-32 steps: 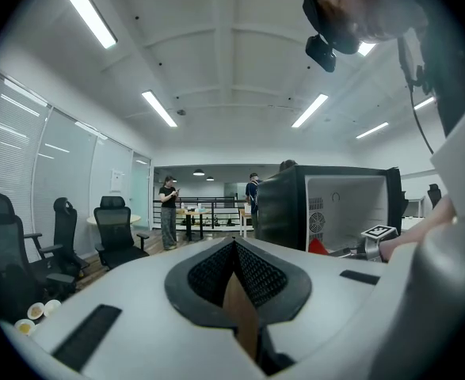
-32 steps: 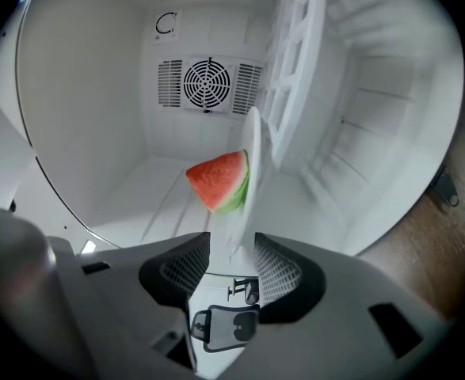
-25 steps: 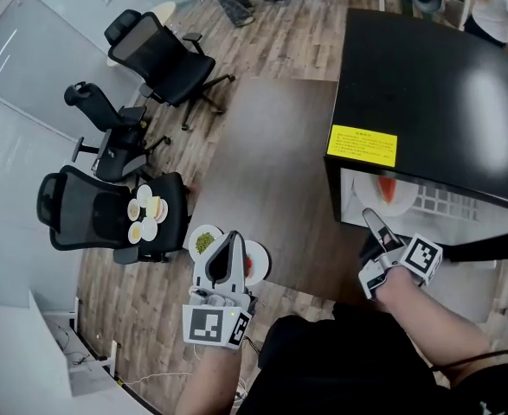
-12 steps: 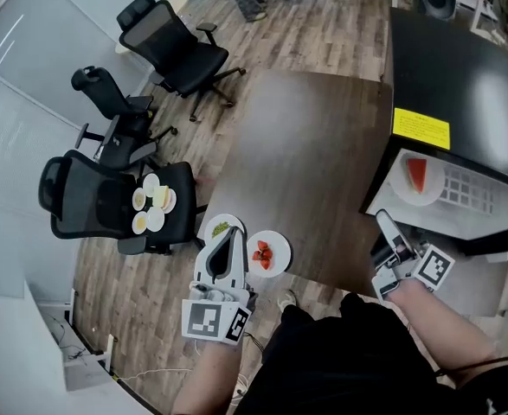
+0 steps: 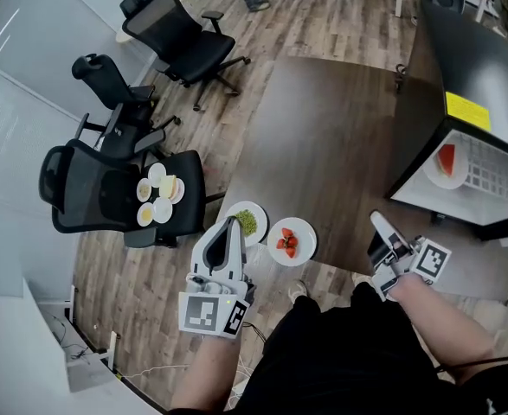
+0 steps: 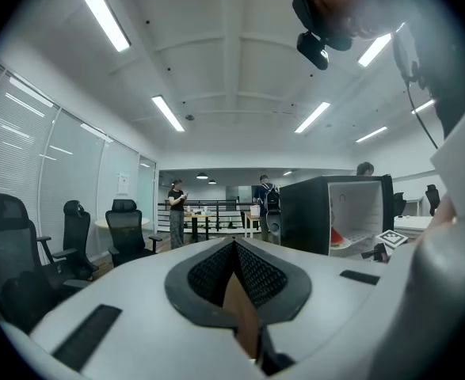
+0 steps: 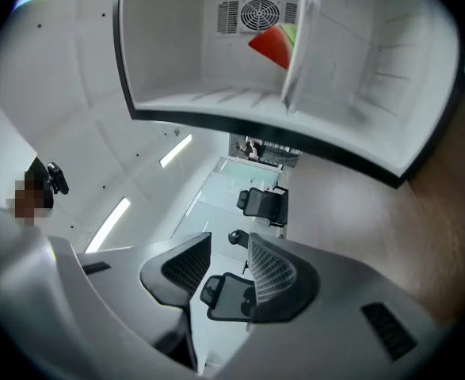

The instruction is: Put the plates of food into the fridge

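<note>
The left tool (image 5: 231,225) is held shut on nothing, its tip seen against the rim of the green-food plate (image 5: 252,221). The right tool (image 5: 380,225) is held open and empty. Just beside the green-food plate, the red-food plate (image 5: 291,241) is set at the counter's (image 5: 323,145) near edge. Farther off, a plate of watermelon (image 5: 446,164) is seen inside the open fridge (image 5: 487,67).

Left tongs (image 5: 230,225): jaws together, pointing level, at the near left corner of the desk (image 5: 323,128). Right tongs (image 5: 378,221): jaws apart, nothing between, off its near right edge. Both forearms extended.
</note>
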A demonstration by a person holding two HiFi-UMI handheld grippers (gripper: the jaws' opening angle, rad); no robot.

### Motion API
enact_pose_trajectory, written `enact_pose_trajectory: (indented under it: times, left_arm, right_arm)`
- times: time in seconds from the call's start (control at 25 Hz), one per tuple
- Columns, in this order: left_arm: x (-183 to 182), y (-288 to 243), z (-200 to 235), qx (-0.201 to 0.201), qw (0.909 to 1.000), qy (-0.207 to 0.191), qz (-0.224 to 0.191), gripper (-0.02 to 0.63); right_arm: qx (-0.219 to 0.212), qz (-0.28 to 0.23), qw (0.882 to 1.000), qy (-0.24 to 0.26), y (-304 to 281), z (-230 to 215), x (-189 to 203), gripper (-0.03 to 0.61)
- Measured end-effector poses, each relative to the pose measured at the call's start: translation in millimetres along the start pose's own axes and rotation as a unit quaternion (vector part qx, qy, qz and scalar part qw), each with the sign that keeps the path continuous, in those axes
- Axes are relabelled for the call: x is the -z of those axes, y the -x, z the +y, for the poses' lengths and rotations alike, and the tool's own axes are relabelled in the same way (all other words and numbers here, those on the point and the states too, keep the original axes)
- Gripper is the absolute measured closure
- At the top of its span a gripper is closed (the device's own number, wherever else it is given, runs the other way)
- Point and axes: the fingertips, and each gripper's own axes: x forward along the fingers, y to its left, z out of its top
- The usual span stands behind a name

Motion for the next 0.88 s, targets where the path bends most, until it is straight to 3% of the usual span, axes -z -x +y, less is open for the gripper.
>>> enact_pose_trajectory:
  times: [0.52, 0.88]
  left_arm:
    - [27.6, 36.7, 85.6, 0.010, 0.9998, 0.014, 0.005, 0.607]
    - [55.5, 46.1, 138.8, 0.008, 0.9995, 0.006, 0.030, 0.607]
  right_arm:
    - [0.067, 0.053, 0.996, -0.038, -22.2, -42.2, 138.0, 0.425]
    - [0.108, 0.043, 0.990, -0.080, -21.1, -85.4, 216.0, 0.425]
